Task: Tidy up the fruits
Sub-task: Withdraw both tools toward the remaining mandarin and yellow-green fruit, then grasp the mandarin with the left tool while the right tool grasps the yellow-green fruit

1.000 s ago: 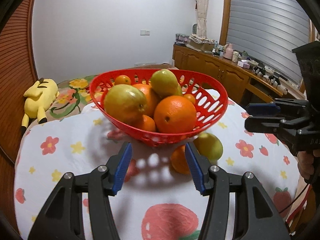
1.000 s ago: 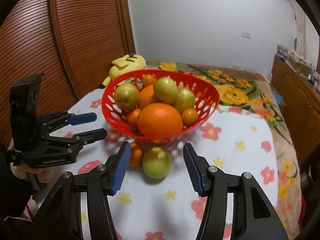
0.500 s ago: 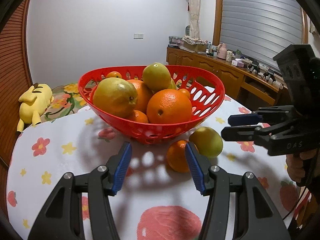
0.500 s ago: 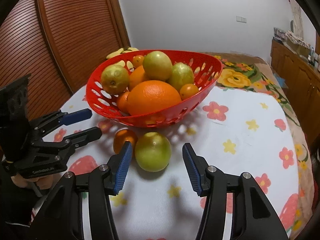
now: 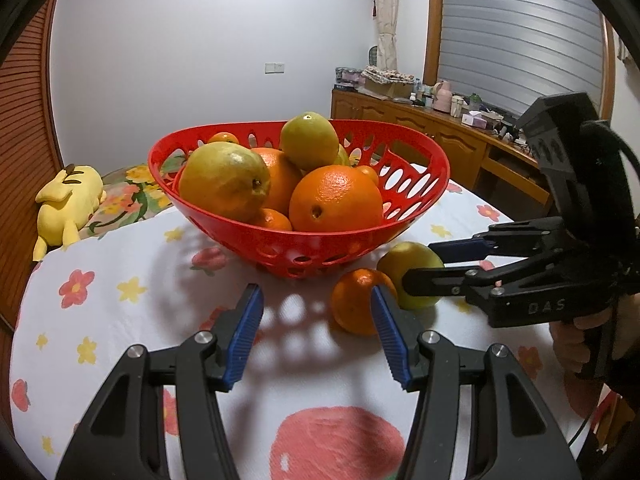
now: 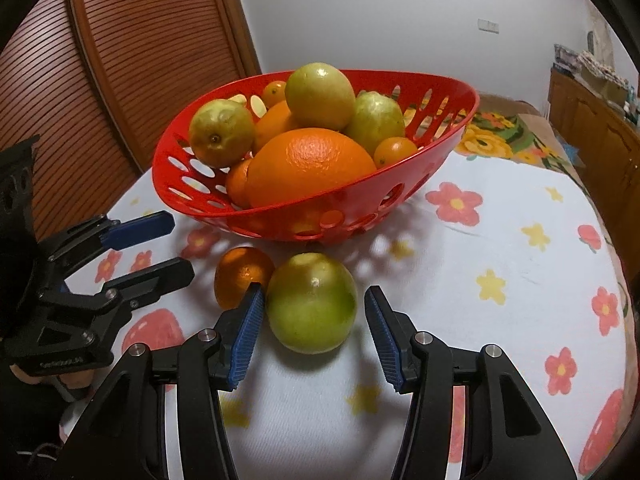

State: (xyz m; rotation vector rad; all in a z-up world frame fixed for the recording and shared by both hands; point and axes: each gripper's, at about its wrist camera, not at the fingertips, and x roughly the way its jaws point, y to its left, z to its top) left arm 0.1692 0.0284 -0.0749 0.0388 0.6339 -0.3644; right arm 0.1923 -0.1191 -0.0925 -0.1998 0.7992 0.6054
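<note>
A red basket (image 5: 420,184) (image 6: 440,136) piled with oranges and green citrus stands on the flowered tablecloth. In front of it lie a small orange (image 5: 354,304) (image 6: 240,276) and a green fruit (image 5: 404,264) (image 6: 312,308), side by side. My right gripper (image 6: 314,294) (image 5: 420,264) straddles the green fruit. Its left pad is close against the fruit, while a gap shows at the right pad. My left gripper (image 5: 316,296) (image 6: 178,246) is open and empty just left of the small orange, whose edge sits behind its right finger.
A yellow plush toy (image 5: 68,200) lies on a floral cover beyond the table's far left edge. A wooden sideboard (image 5: 440,136) with clutter stands at the back right. A slatted wooden door (image 6: 120,60) rises behind the basket. A hand (image 5: 580,340) holds the right gripper.
My right gripper has come down and forward, so the green fruit now sits between its fingers. The left gripper has barely shifted and stays open by the small orange.
</note>
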